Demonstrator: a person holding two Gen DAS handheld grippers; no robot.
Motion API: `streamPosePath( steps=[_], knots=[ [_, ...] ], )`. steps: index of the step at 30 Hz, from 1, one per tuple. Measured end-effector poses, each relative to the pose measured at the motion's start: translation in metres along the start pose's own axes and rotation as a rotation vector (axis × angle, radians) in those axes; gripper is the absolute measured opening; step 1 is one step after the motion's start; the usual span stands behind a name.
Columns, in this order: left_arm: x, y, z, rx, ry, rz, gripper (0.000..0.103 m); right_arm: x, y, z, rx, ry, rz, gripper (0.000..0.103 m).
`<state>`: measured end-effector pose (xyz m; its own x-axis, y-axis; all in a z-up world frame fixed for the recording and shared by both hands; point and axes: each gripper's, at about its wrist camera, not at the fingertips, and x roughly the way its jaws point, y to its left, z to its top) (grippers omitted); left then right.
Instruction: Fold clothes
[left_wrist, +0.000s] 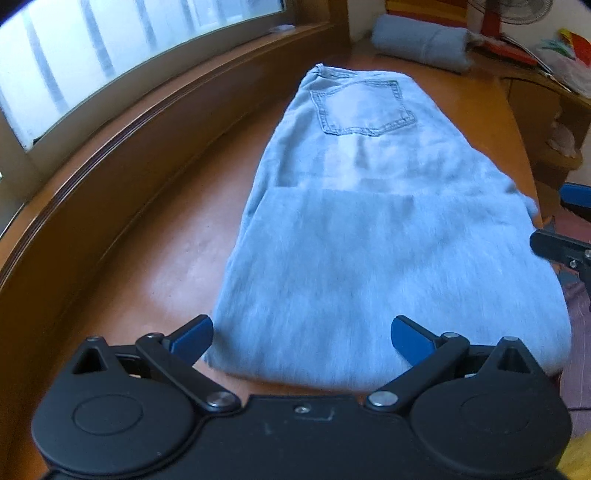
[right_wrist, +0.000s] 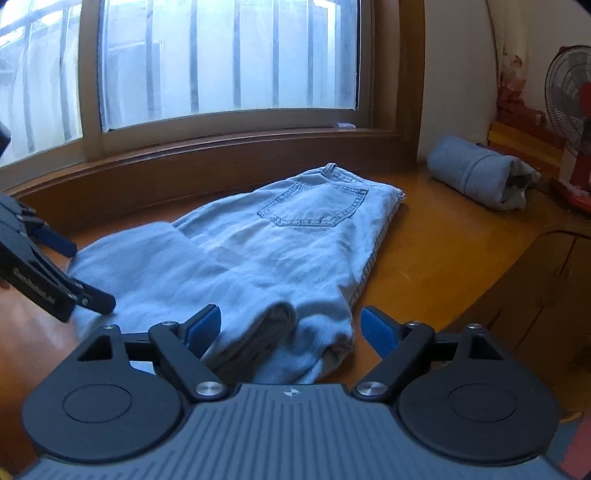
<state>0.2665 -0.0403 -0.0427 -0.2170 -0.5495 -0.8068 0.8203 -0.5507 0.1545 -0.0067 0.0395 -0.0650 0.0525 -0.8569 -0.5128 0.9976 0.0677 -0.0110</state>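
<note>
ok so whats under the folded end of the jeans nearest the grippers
Under the top flap the jeans show more denim layers at their near edge, resting on the wooden table. Anything else beneath is covered by the cloth.

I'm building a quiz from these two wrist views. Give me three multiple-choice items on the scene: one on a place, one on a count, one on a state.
1. Where does the rolled garment lie?
A. on the jeans
B. on the table beyond the jeans, near the fan
C. on the windowsill

2. How many back pockets show on the jeans?
A. one
B. two
C. none

3. How do the jaws of the right gripper stand?
A. shut on the jeans
B. open, pads off the cloth
C. shut on the rolled garment

Key:
1 B: it lies apart from the jeans on the table, with the fan close by.
2 A: a single stitched pocket faces up.
3 B: both blue pads stand wide apart, with the near edge of the jeans between them, unpinched.
</note>
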Motion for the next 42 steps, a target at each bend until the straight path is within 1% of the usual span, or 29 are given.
streamPosePath(
  steps=[2, 5, 8, 12, 14, 17, 19, 21, 22, 24, 27, 35, 40, 41, 42],
  knots=[
    [-0.002, 0.003, -0.005, -0.007, -0.009, -0.025, 0.103, -0.006, 0.003, -0.002, 0.044, 0.032, -0.045, 0.086],
    [-0.004, 0.005, -0.011, -0.019, -0.016, -0.077, 0.103, -0.019, 0.006, -0.006, 0.128, 0.042, -0.042, 0.086],
    [-0.007, 0.003, -0.018, 0.006, -0.041, -0.094, 0.103, -0.029, 0.014, -0.013, 0.167, 0.051, -0.065, 0.086],
    [-0.012, -0.003, -0.029, 0.034, -0.071, -0.105, 0.103, -0.042, 0.037, -0.029, 0.133, 0.036, -0.077, 0.086],
    [-0.014, -0.005, -0.036, 0.034, -0.066, -0.118, 0.103, -0.049, 0.05, -0.032, 0.086, 0.05, -0.039, 0.086],
    [-0.017, -0.007, -0.045, 0.044, -0.063, -0.132, 0.103, -0.052, 0.063, -0.032, 0.011, 0.047, 0.027, 0.086],
    [-0.017, -0.007, -0.05, 0.055, -0.064, -0.121, 0.103, -0.048, 0.071, -0.033, -0.034, 0.053, 0.057, 0.086],
    [-0.016, -0.005, -0.053, 0.05, -0.051, -0.101, 0.103, -0.042, 0.078, -0.034, -0.065, 0.07, 0.071, 0.085],
    [-0.015, -0.003, -0.054, 0.042, -0.042, -0.104, 0.103, -0.038, 0.082, -0.033, -0.074, 0.079, 0.075, 0.085],
    [-0.014, -0.001, -0.055, 0.042, -0.033, -0.116, 0.103, -0.034, 0.088, -0.034, -0.087, 0.085, 0.086, 0.085],
    [-0.013, -0.001, -0.058, 0.063, -0.033, -0.11, 0.103, -0.029, 0.094, -0.035, -0.099, 0.095, 0.088, 0.085],
    [-0.011, 0.002, -0.062, 0.079, -0.036, -0.149, 0.103, -0.019, 0.097, -0.039, -0.08, 0.139, 0.087, 0.085],
    [-0.007, 0.004, -0.065, 0.084, -0.035, -0.175, 0.103, -0.015, 0.098, -0.039, -0.085, 0.132, 0.092, 0.085],
    [-0.007, 0.005, -0.065, 0.085, -0.036, -0.178, 0.103, -0.013, 0.098, -0.04, -0.085, 0.124, 0.093, 0.084],
    [-0.006, 0.005, -0.065, 0.085, -0.037, -0.184, 0.103, -0.012, 0.099, -0.04, -0.088, 0.117, 0.087, 0.077]
  ],
)
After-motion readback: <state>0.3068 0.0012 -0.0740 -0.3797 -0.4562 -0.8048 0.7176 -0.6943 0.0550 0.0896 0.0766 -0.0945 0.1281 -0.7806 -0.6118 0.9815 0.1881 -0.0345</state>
